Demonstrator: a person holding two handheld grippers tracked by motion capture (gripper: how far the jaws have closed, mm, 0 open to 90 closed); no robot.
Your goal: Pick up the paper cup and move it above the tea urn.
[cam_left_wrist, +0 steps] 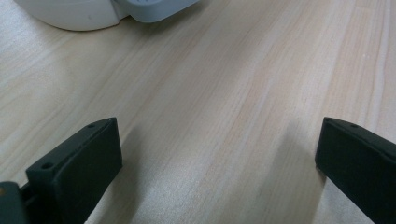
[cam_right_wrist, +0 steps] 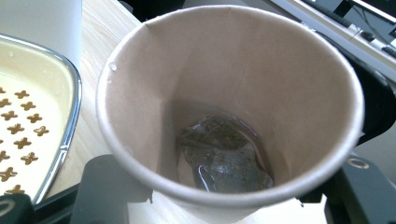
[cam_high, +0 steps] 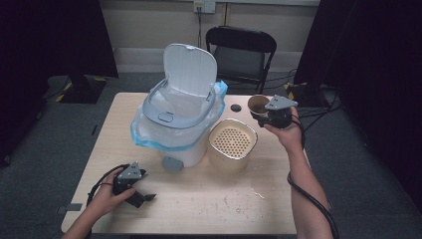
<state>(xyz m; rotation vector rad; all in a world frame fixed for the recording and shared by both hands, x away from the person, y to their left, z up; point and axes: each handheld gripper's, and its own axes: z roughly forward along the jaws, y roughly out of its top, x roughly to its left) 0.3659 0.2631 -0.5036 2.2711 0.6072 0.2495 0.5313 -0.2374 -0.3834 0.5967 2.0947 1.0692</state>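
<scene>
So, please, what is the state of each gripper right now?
Left gripper: open, nothing between its jaws, over the table.
Right gripper: closed on the paper cup with a wet tea bag inside.

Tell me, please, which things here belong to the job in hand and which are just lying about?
In the job:
- paper cup with a wet tea bag, held in the right gripper
- perforated strainer container
- open white bin

Lying about:
- left gripper, jaws open, on the table
- black chair
- small dark disc

high view: above near side, facing forward-down over table (cam_high: 199, 199) | left gripper view: close, low over tabletop, sharing bin (cam_left_wrist: 70, 14) base | right gripper view: close, into cup (cam_right_wrist: 224, 93), sharing strainer (cam_right_wrist: 28, 116)
</scene>
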